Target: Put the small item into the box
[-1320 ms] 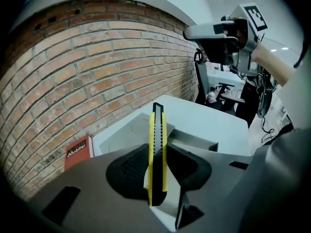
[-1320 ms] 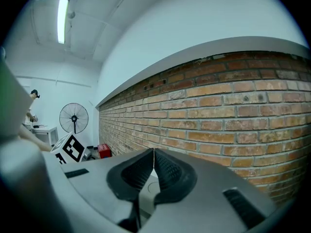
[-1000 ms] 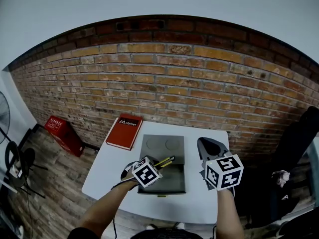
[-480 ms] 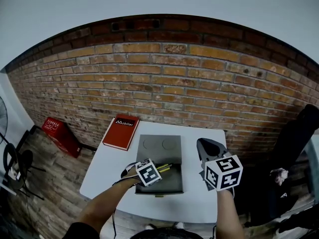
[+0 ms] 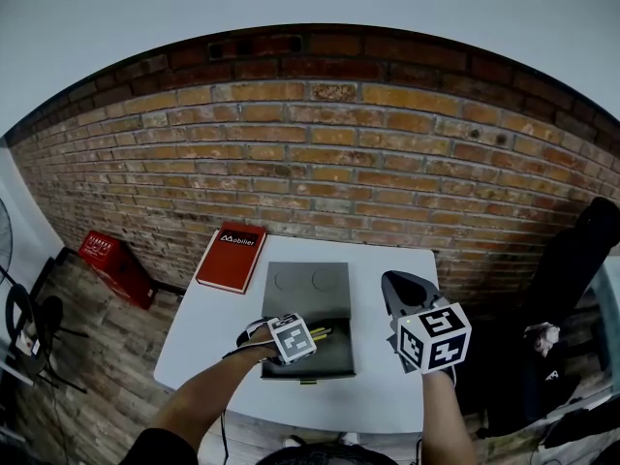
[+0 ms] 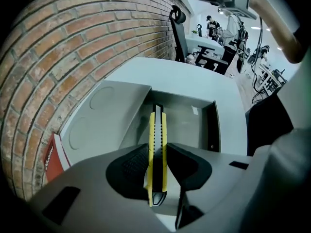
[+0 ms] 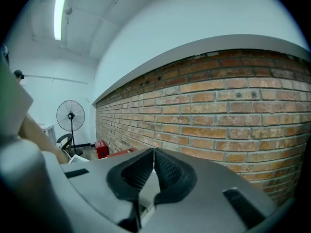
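Note:
In the left gripper view my left gripper (image 6: pixel 158 153) is shut on a yellow and black utility knife (image 6: pixel 157 130), which sticks out forward between the pads. It points steeply down over the open tray of a grey box (image 6: pixel 214 125), whose lid (image 6: pixel 104 118) lies flat behind. In the head view the left gripper (image 5: pixel 310 335) holds the knife (image 5: pixel 320 333) low over the box (image 5: pixel 334 356) at the table's front middle. My right gripper (image 5: pixel 395 284) hovers to the right of the box. Its jaws (image 7: pixel 154 165) are shut with nothing between them.
A red book (image 5: pixel 232 256) lies at the white table's (image 5: pixel 203 323) far left corner. A red crate (image 5: pixel 114 260) stands on the wood floor by the brick wall. A standing fan (image 7: pixel 70 115) and an office chair (image 6: pixel 177 23) are off the table.
My left gripper has sunk with the knife toward the box's tray and tipped further down. The right gripper has stayed in place.

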Demonstrator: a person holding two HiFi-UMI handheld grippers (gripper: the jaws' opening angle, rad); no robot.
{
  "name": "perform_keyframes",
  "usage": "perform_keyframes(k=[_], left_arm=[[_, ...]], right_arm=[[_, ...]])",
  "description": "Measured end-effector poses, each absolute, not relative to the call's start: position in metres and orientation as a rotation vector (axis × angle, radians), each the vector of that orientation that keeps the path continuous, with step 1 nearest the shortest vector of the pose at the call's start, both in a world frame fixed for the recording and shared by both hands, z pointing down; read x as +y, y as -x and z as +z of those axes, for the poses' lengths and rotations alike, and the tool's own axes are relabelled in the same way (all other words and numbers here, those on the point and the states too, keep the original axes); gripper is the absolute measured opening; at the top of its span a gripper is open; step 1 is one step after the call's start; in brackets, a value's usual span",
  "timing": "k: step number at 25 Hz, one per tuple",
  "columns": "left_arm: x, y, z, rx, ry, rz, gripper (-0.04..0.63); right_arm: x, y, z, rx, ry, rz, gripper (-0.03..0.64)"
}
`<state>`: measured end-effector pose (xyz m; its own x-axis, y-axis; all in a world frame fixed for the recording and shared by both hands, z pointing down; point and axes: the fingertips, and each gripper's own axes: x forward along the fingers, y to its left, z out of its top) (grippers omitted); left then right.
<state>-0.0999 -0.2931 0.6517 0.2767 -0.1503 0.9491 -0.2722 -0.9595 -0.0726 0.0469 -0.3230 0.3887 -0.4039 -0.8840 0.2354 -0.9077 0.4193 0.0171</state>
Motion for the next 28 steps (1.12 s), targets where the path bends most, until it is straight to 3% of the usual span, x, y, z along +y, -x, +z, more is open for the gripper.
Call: perform_keyframes(k=[28], left_arm=[[-0.29, 0.111, 0.689, -0.347, -2.315, 1.822, 0.137]], right_arm=[[-0.322, -0.063, 0.399, -2.424, -1.603, 0.199, 0.02]])
